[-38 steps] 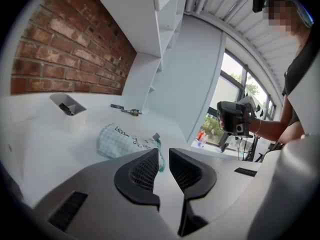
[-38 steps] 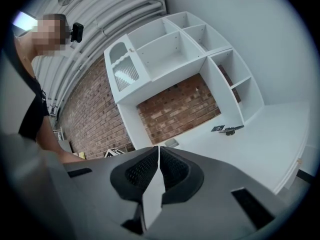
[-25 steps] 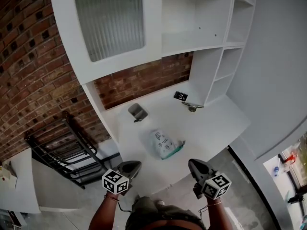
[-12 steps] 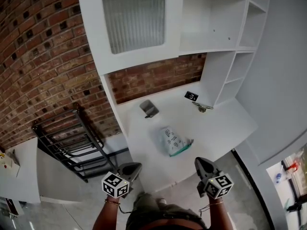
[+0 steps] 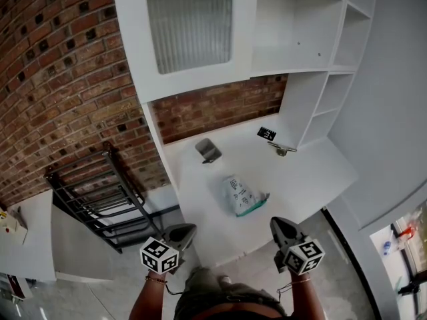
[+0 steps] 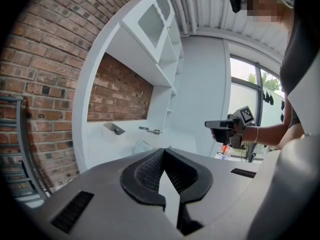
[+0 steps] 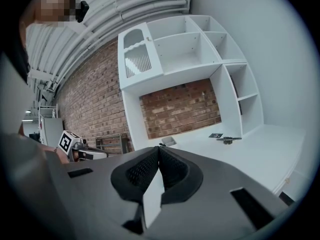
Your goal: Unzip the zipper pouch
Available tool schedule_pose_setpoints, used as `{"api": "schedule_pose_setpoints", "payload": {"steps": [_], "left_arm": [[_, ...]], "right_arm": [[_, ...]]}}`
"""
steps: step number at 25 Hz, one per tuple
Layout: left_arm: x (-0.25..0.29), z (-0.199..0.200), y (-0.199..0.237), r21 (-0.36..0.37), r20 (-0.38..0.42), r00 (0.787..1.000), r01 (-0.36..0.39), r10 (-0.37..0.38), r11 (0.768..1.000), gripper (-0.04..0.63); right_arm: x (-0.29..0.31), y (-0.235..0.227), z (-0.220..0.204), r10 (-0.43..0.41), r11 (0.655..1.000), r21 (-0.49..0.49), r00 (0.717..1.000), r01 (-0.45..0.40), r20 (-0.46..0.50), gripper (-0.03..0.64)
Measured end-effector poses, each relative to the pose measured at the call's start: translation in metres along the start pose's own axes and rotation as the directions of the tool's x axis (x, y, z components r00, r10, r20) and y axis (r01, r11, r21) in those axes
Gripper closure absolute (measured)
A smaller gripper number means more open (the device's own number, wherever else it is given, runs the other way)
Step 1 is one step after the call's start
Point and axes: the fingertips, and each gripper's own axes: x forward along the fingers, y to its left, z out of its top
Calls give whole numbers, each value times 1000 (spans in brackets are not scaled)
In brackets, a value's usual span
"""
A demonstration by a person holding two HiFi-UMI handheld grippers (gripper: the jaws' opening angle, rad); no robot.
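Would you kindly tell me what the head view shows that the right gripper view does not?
Only the head view shows the clear plastic zipper pouch with a teal edge, lying untouched on the white desk. Only the right gripper view shows the right gripper up close, jaws shut on nothing, and the ribbed white ceiling. Both show the red brick wall, the white shelf unit and the small black marker tag.

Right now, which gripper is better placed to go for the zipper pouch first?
Right, probably. The right gripper hangs nearer the zipper pouch, whose teal zipper edge faces its side; the left gripper is farther off. Both are shut and empty.
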Motion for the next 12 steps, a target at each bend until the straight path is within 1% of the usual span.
{"api": "schedule_pose_setpoints", "payload": {"steps": [3, 8, 12], "left_arm": [[-2, 3, -2, -12, 14, 1000, 1, -1, 1000, 592], [2, 6, -8, -2, 23, 1000, 5, -5, 1000, 592], [5, 6, -14, 28, 1, 1000, 10, -10, 1000, 592]], "right_arm": [[-2, 2, 1, 12, 1000, -15, 1000, -12, 0, 617], [-5, -3, 3, 11, 1000, -11, 1000, -11, 12, 617], [-8, -4, 1, 7, 1000, -16, 1000, -7, -5, 617]]}}
